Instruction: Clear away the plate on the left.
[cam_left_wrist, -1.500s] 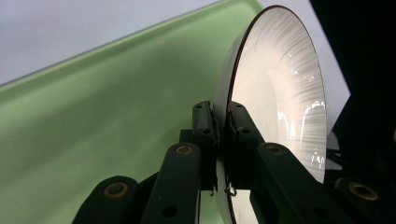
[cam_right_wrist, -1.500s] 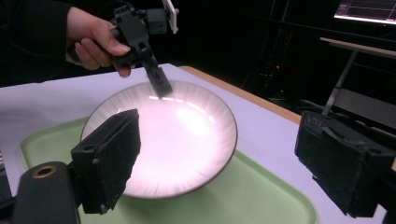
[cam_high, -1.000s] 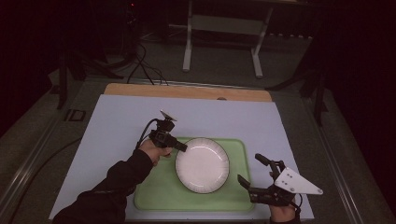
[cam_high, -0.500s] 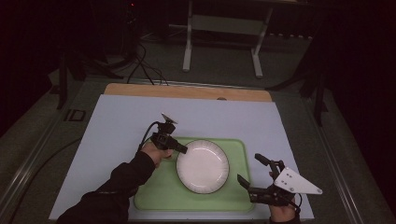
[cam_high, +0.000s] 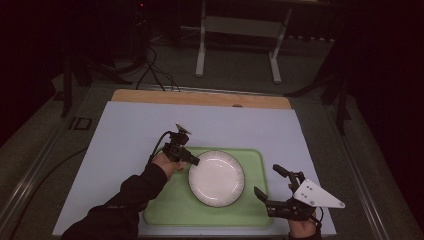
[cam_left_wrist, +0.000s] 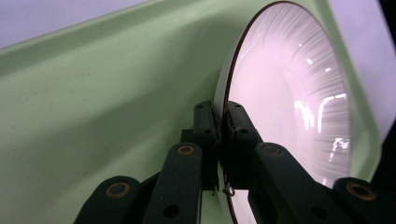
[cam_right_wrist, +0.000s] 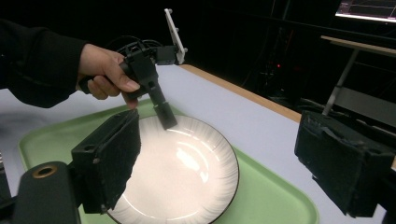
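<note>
my left hand-held gripper (cam_high: 192, 160) pinches white plate (cam_high: 216, 178) rim, plate on green tray (cam_high: 170, 210). my right hand-held gripper (cam_high: 272, 187) gapes wide beside tray, holding nothing.

White plate (cam_high: 216, 178) with a dark rim sits mid-tray on the green tray (cam_high: 170, 212), left edge pinched.

Plate (cam_high: 217, 178) in tray (cam_high: 170, 207), on table (cam_high: 125, 130).
</note>
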